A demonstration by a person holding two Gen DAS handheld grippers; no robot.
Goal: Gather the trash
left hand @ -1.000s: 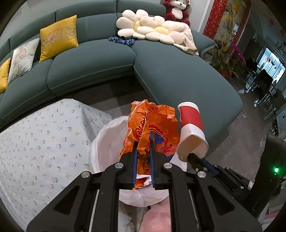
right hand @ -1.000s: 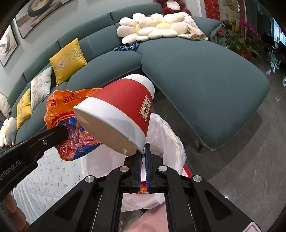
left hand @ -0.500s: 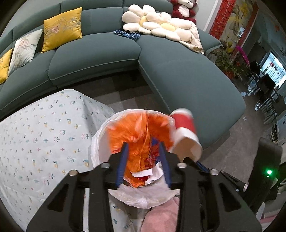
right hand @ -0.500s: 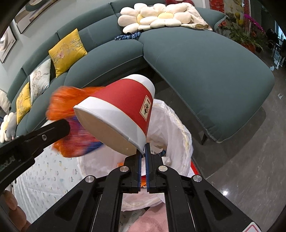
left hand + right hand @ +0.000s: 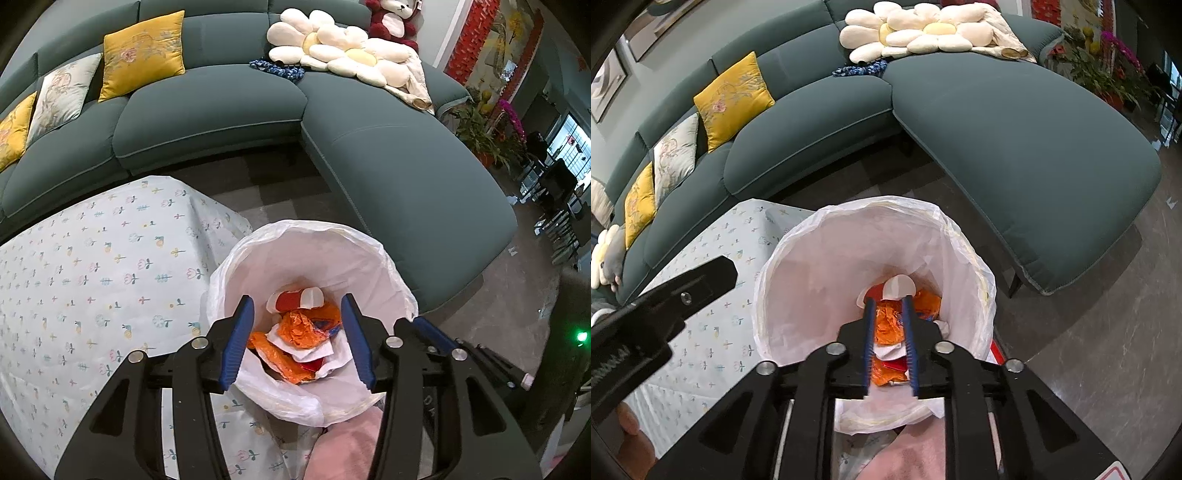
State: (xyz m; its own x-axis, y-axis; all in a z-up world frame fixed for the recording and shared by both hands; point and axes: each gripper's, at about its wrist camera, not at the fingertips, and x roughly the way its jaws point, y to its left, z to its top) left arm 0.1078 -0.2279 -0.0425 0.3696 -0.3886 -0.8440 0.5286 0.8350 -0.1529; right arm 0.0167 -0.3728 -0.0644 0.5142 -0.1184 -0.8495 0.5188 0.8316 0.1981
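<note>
Trash lies inside the white-lined bin (image 5: pixel 369 258): a red-and-white paper cup (image 5: pixel 297 299) on the far side, an orange wrapper (image 5: pixel 306 328) nearer. Both hand-held grippers, left (image 5: pixel 297 339) and right (image 5: pixel 889 343), hang above it, released and empty, jaws just opened. A floral-clothed bench (image 5: pixel 92 280) stands left, a teal sofa (image 5: pixel 388 158) beyond.

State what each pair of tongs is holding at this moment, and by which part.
Nothing. The left tongs and right tongs have just been opening and stand empty; the cup and orange wrapper lie in the bin liner.
</note>
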